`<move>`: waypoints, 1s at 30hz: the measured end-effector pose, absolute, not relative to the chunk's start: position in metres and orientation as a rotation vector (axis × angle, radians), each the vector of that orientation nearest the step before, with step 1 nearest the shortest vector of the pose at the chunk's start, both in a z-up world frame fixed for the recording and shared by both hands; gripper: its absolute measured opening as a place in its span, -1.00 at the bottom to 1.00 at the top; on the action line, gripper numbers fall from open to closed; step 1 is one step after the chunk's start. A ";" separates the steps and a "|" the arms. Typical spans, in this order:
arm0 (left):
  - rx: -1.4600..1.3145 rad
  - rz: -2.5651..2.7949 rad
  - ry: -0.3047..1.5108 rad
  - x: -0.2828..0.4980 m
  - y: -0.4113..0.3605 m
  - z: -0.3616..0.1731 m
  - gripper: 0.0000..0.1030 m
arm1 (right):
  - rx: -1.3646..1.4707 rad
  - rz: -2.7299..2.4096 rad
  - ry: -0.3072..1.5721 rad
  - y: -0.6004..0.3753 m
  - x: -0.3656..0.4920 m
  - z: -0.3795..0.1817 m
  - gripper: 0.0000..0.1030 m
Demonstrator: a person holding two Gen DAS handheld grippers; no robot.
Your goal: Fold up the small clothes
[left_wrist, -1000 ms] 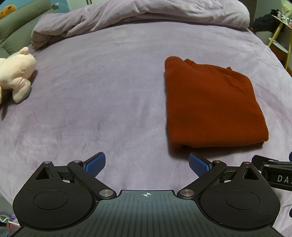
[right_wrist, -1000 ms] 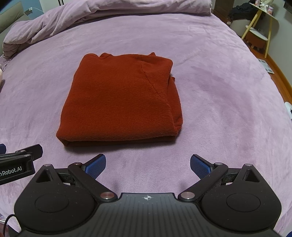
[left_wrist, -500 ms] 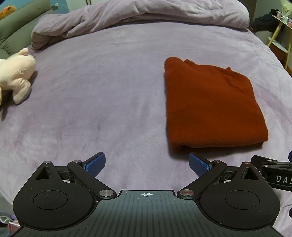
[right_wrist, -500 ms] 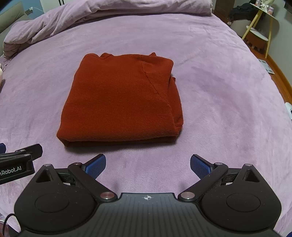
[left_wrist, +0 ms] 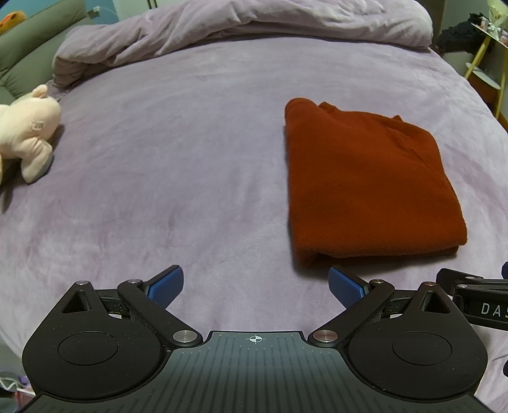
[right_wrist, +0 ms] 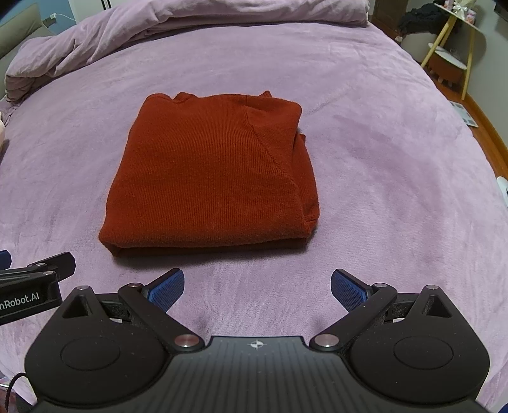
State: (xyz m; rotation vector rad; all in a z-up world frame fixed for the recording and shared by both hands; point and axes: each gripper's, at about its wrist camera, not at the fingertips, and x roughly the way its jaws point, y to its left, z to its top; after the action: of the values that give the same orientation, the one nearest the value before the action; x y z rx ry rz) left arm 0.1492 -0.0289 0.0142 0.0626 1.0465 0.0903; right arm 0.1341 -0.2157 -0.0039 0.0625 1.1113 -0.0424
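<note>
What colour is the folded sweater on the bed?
The sweater is rusty red-orange, plain knit; the right wrist view shows it best.

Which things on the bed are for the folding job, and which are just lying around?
For the job:
- red sweater, already folded, flat on the bed
- left gripper, open, empty
- right gripper, open, empty

Just lying about:
- pink plush toy at the bed's left edge
- bunched-up purple duvet at the far end
- yellow-legged side table beside the bed
</note>
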 end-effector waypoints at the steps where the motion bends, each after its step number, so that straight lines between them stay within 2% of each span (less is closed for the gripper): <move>1: 0.063 0.090 1.046 0.149 -0.029 0.014 0.96 | 0.063 -0.043 1.110 -0.216 0.134 -0.004 0.92; 30: 0.081 0.087 1.047 0.152 -0.030 0.010 0.96 | 0.067 -0.039 1.111 -0.218 0.137 -0.007 0.92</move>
State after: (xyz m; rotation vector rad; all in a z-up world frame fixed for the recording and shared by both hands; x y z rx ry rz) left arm 0.1525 -0.0304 0.0095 0.0809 1.0472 0.0865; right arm 0.1371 -0.2179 -0.0074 0.0673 1.1114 -0.0392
